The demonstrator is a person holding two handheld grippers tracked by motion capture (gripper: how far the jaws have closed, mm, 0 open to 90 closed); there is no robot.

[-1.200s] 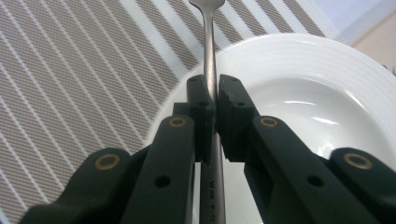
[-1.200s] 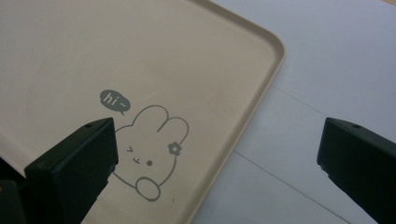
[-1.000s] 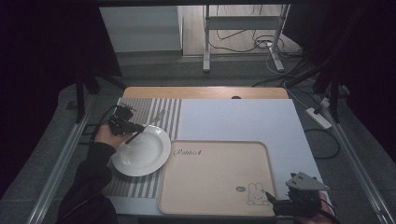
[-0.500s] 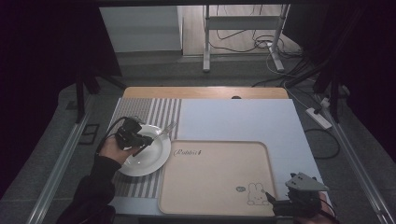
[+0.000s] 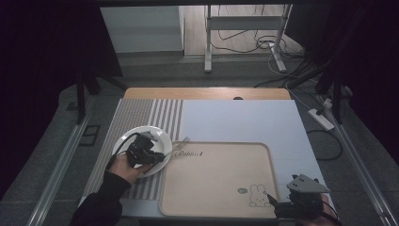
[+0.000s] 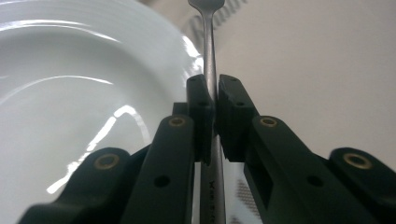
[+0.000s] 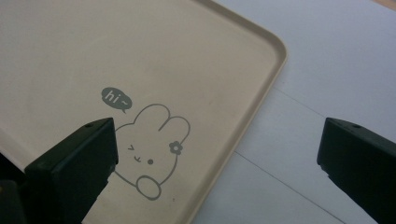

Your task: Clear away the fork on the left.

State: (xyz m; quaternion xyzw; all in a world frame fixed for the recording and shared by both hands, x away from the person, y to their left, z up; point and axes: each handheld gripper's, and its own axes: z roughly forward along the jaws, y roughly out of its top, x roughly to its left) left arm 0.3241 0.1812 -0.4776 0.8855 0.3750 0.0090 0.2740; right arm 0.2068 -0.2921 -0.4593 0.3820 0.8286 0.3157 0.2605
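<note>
Dim room, pale bench (image 5: 244,117): our left tongs (image 5: 151,151) stay clenched on the fork (image 6: 208,70) and have slid it from the plate (image 5: 123,139) toward the tray (image 5: 221,207) (tines now at its corner). Right tongs (image 7: 217,154) idle, released, so we judge tray placement next.

the high view looks forward and down from above the near side, taking in the whole table (image 5: 235,117). the left gripper view sits very close, looking along its jaws over the plate (image 6: 70,93) rim, seen too from above (image 5: 160,134). the right gripper view looks closely down on the tray (image 7: 140,56) corner, shared with the high view (image 5: 216,174).
</note>
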